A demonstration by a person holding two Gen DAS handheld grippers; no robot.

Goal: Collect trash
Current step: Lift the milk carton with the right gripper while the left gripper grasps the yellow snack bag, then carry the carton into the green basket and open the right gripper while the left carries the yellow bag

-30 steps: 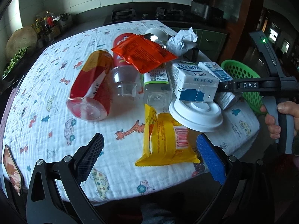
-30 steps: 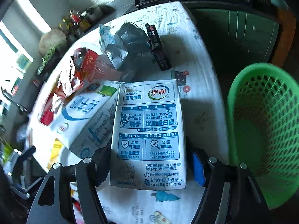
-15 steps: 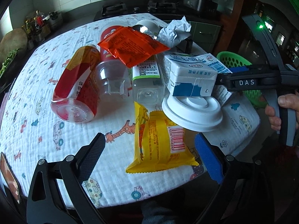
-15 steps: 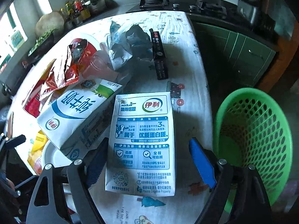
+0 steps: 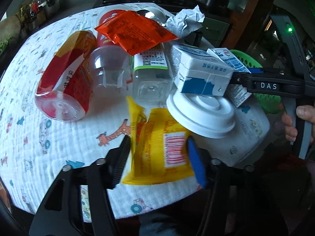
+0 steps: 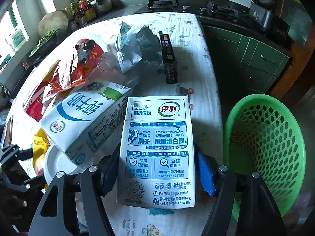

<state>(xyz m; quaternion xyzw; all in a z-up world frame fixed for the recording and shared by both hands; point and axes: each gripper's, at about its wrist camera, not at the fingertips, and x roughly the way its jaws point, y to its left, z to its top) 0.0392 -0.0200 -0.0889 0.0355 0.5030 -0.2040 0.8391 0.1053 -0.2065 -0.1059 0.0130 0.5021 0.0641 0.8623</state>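
Trash is lying heaped on the table (image 5: pixel 59 153), which is wearing a white cloth printed with cartoon animals and cars.

My left hand-held gripper (image 5: pixel 157 157) is sitting low at the near edge, its black and blue fingers closing in on either side of a yellow snack wrapper (image 5: pixel 159 147); both pads are looking pressed to its sides, so I am reading it as gripped. Touching that wrapper on its right, a white plastic lid (image 5: pixel 202 114) is lying flat, partly under a large milk carton (image 5: pixel 200 72). Beyond them, a clear square bottle (image 5: pixel 151 78), a clear cup (image 5: pixel 108 66) and a red and yellow bottle (image 5: pixel 65 84) are lying on their sides, with an orange wrapper (image 5: pixel 133 31) draped over them. Crumpled paper (image 5: pixel 185 21) is sitting at the far side.

My right hand-held gripper (image 6: pixel 157 175) is straddling a flattened blue and white milk carton (image 6: pixel 157 149), narrowly open; the left finger is sitting against the carton's edge, while the blue right finger (image 6: pixel 204 175) is looking just clear of it, so I cannot tell whether it is really gripping. A black slim box (image 6: pixel 169 63) is lying farther along the table. A green mesh basket (image 6: pixel 267 149) is standing off the table's right edge.
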